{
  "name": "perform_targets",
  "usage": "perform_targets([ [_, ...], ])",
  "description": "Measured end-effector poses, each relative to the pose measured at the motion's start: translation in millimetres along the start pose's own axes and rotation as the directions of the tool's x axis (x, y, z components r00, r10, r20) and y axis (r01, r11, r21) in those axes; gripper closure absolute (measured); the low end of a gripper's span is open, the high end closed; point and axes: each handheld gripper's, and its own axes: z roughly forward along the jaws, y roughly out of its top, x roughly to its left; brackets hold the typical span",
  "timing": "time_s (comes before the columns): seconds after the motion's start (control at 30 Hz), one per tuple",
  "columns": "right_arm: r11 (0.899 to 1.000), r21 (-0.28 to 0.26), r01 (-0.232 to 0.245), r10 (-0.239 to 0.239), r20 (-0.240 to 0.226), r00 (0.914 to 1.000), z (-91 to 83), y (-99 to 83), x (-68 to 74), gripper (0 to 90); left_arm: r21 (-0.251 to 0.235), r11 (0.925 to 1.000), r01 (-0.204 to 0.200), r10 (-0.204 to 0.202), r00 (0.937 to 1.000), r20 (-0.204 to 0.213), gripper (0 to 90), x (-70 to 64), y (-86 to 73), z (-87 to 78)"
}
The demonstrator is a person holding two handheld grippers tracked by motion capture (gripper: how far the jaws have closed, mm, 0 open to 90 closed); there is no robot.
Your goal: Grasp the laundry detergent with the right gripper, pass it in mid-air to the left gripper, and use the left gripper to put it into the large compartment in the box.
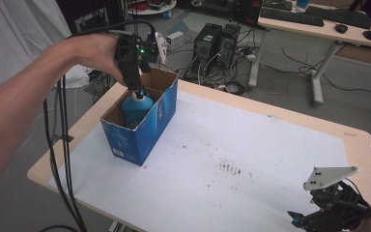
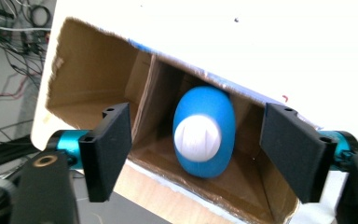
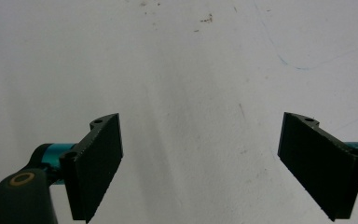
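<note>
Blue bottle (image 2: 204, 133) stood inside the box (image 1: 152, 126), apparently placed; left gripper (image 2: 196, 140) hovered above it, jaws apart. Right gripper (image 3: 200, 163), well right of box, gaped empty.

The open-topped blue box (image 1: 142, 126) near the table's (image 1: 207, 94) far left corner is the main obstacle; its cardboard walls hem in the blue bottle (image 1: 136, 107) standing inside, leaving bare floor in the box's far end. The left claw (image 2: 196, 140) hangs spread wide just above the box's mouth. To the right of the box the white sheet (image 1: 251, 145) lies bare out to the right claw (image 3: 200, 158), spread wide above it.
</note>
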Motion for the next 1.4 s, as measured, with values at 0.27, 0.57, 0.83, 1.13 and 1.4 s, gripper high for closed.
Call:
perform_targets([
  [0.27, 1.000, -0.002, -0.002, 0.002, 0.006, 1.0000, -1.8, 1.1, 0.3, 13.4, -0.032, 0.9953, -0.092, 0.092, 0.9957, 0.006, 23.0, -18.2, 41.6, -4.4],
  [0.57, 1.000, 0.006, -0.005, 0.005, 0.002, 1.0000, -1.3, 1.5, -0.6, 13.4, -0.039, 0.9827, -0.181, 0.183, 0.9821, 0.045, 23.0, -40.9, 87.7, 12.5],
  [0.83, 1.000, 0.010, -0.014, 0.014, 0.006, 0.9999, -3.3, 3.2, -3.9, 13.4, -0.072, 0.9651, -0.252, 0.259, 0.9577, 0.125, 17.7, -75.1, 132.2, 51.7],
  [1.13, 1.000, 0.011, -0.017, 0.016, 0.016, 0.9997, -6.1, 4.2, -7.0, 13.4, -0.054, 0.9559, -0.289, 0.294, 0.9387, 0.180, 17.7, -105.3, 151.1, 96.8],
  [1.4, 1.000, 0.025, -0.016, 0.016, 0.020, 0.9997, -9.0, 8.6, -8.2, 13.4, -0.059, 0.9566, -0.285, 0.291, 0.9362, 0.197, 17.7, -122.6, 155.6, 126.5],
])
